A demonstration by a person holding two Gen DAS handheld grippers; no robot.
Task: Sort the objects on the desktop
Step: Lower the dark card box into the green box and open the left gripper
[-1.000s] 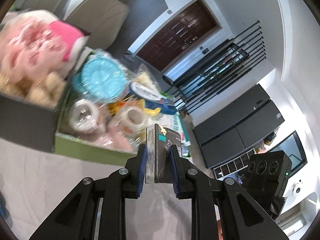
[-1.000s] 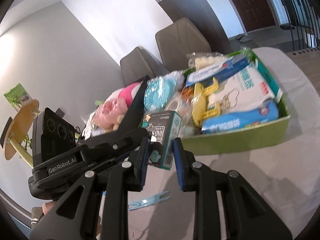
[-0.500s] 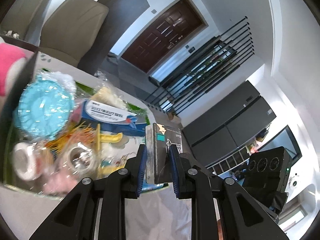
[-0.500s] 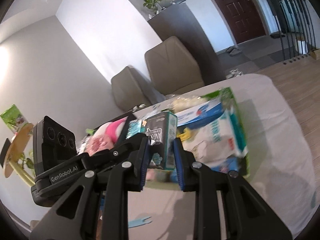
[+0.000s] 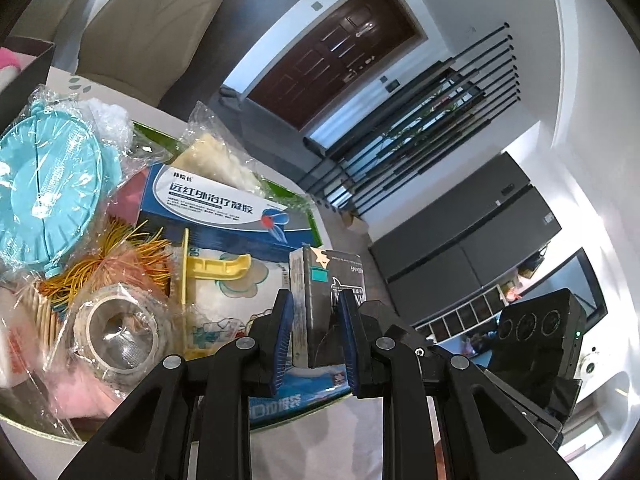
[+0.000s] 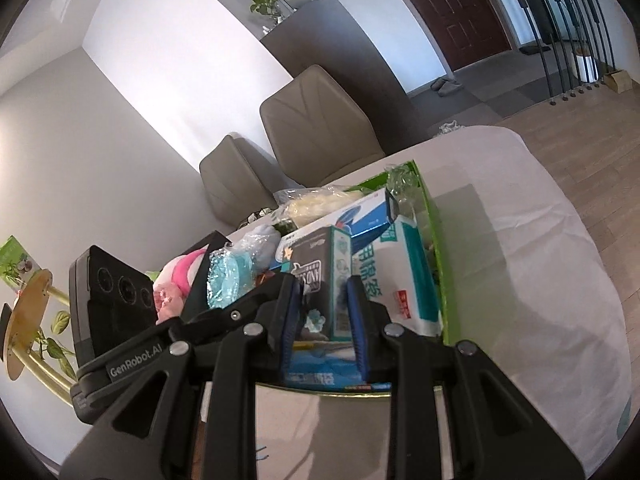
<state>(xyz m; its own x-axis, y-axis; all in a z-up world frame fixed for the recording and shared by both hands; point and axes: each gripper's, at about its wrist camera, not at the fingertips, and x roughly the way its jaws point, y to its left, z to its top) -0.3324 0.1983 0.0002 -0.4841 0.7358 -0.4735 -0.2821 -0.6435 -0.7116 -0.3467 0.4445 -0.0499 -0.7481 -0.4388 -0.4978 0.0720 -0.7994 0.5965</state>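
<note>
Both claws, left claw (image 5: 315, 336) and right claw (image 6: 325, 320), clamp one dark carton (image 5: 320, 300) above the green tray (image 6: 434, 248); lower it level, release together.

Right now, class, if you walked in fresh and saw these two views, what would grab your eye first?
First, the dark box, gripped upright by both the left gripper and the right gripper over the green tray. Next, the round turquoise item in plastic wrap at the tray's left, beside a blue-and-white carton.
</note>
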